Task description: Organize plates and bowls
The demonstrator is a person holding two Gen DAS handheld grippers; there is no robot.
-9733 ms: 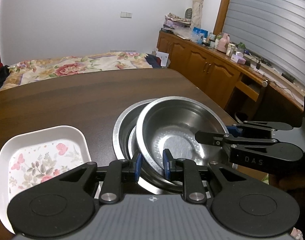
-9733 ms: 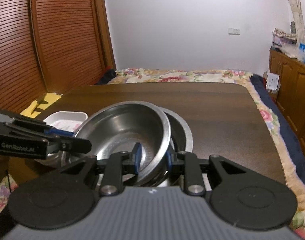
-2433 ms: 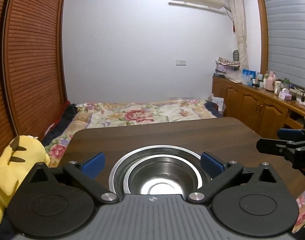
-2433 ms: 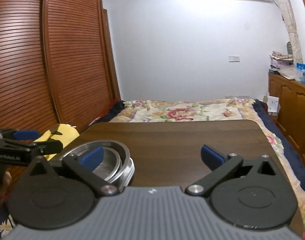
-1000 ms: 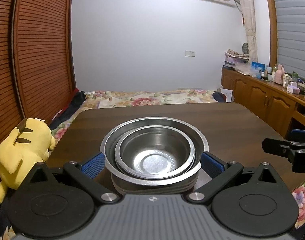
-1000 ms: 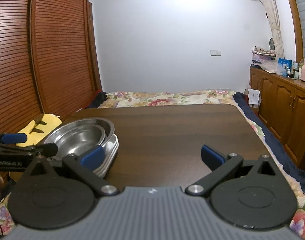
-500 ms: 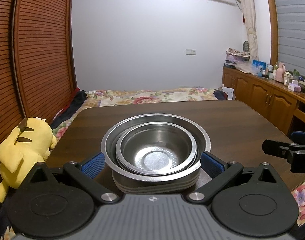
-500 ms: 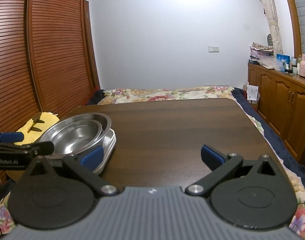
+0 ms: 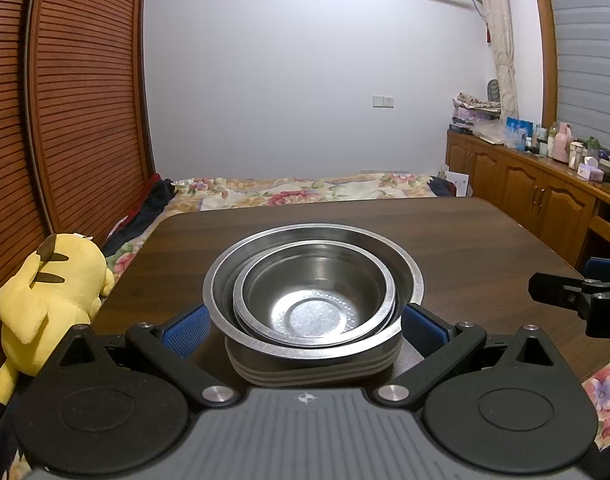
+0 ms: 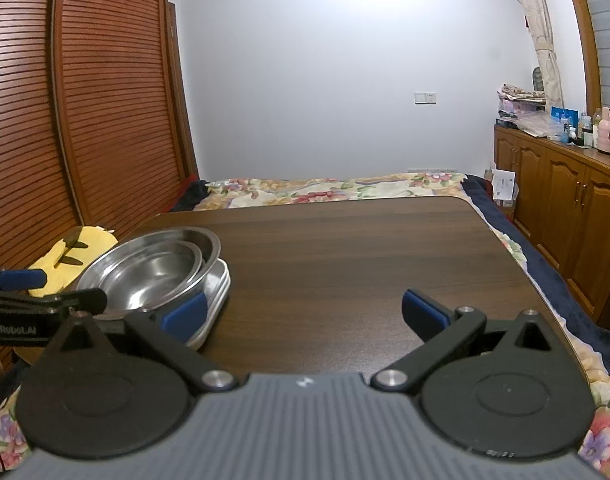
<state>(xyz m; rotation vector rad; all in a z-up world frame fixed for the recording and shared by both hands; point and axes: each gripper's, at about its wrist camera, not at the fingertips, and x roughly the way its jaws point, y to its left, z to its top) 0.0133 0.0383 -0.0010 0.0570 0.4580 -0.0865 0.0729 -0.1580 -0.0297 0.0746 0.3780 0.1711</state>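
Seen along two handheld grippers over a dark wooden worktop [image 9: 465, 240] in a bedroom. Cut off by the left gripper's grey body: the near edge of the worktop and the front foot of the dish stack. Stack made up of white plates [image 9: 313, 368], only their stacked rims showing, count hard to make out; pattern or contents of the plates hidden by the bowls on top. Large steel bowl [image 9: 409, 276] resting on the plates, small steel bowl [image 9: 317, 300] nested inside it, tilted slightly toward the near side; nothing in the small bowl but a shiny round base. Stack placed near the worktop's near-left corner, by the left edge in the right wrist view.

Left gripper [image 9: 305, 328] spread wide, blue-padded fingers [image 9: 185, 330] just beside the stack on either side, not clearly touching it. Right gripper [image 10: 305, 312] likewise spread wide, empty, over bare worktop to the right of the stack, its left pad overlapping the plate rims in view; contact impossible to tell.

Yellow plush toy [image 9: 45, 292] off the left edge of the worktop, lower part cut off. Floral bedspread [image 9: 305, 192] beyond the far edge. Wooden cabinets [image 9: 545, 204] along the right wall, small items on top too tiny to name. Slatted wardrobe doors [image 10: 85, 100] at left.
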